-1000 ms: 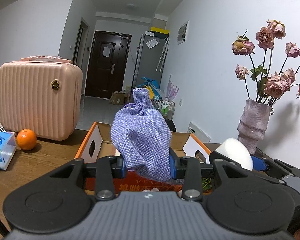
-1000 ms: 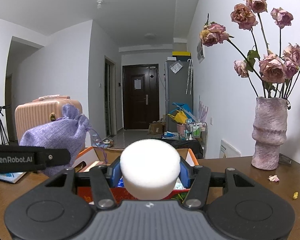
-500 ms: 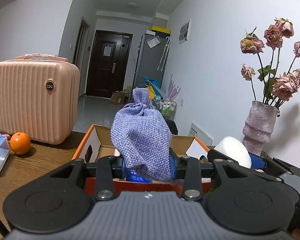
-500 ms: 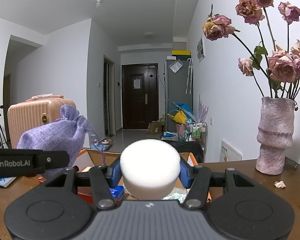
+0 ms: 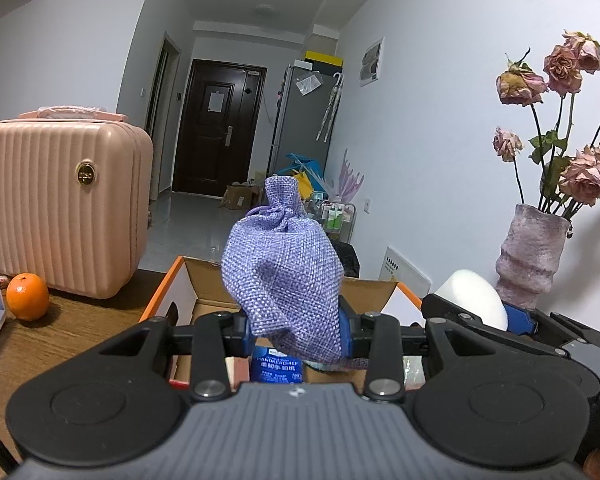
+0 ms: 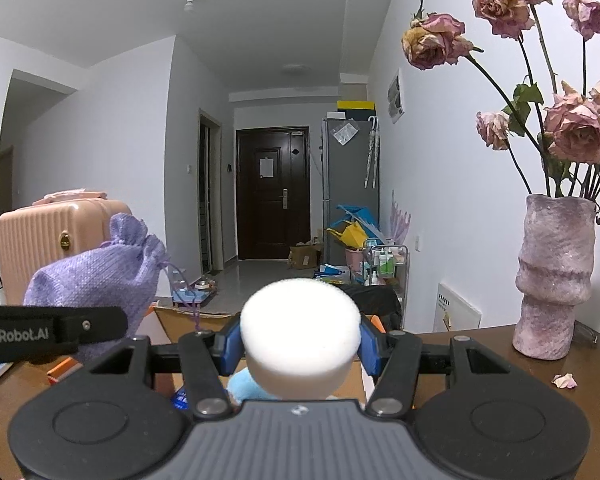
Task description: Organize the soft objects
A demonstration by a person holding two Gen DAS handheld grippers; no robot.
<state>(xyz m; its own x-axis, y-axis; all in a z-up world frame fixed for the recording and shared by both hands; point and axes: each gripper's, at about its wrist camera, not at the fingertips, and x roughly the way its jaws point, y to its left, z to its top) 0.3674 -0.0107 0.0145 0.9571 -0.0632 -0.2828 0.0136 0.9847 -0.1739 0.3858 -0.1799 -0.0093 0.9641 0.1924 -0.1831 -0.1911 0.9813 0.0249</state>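
My left gripper (image 5: 296, 326) is shut on a purple woven drawstring pouch (image 5: 284, 276) and holds it upright over an open cardboard box with orange sides (image 5: 156, 304). A blue tissue pack (image 5: 276, 366) lies in the box below it. My right gripper (image 6: 300, 342) is shut on a white round foam sponge (image 6: 300, 332), also above the box; a light blue soft item (image 6: 246, 386) shows beneath it. The sponge also shows in the left wrist view (image 5: 470, 296), and the pouch in the right wrist view (image 6: 96, 276).
A pink ribbed case (image 5: 60, 204) and an orange (image 5: 28, 297) stand on the wooden table (image 5: 60, 344) at the left. A vase of dried roses (image 6: 552, 280) stands at the right by the wall. Petals (image 6: 564, 381) lie on the table.
Both grippers have moved forward over the box with the pouch and sponge still held; the box interior now sits beneath them.
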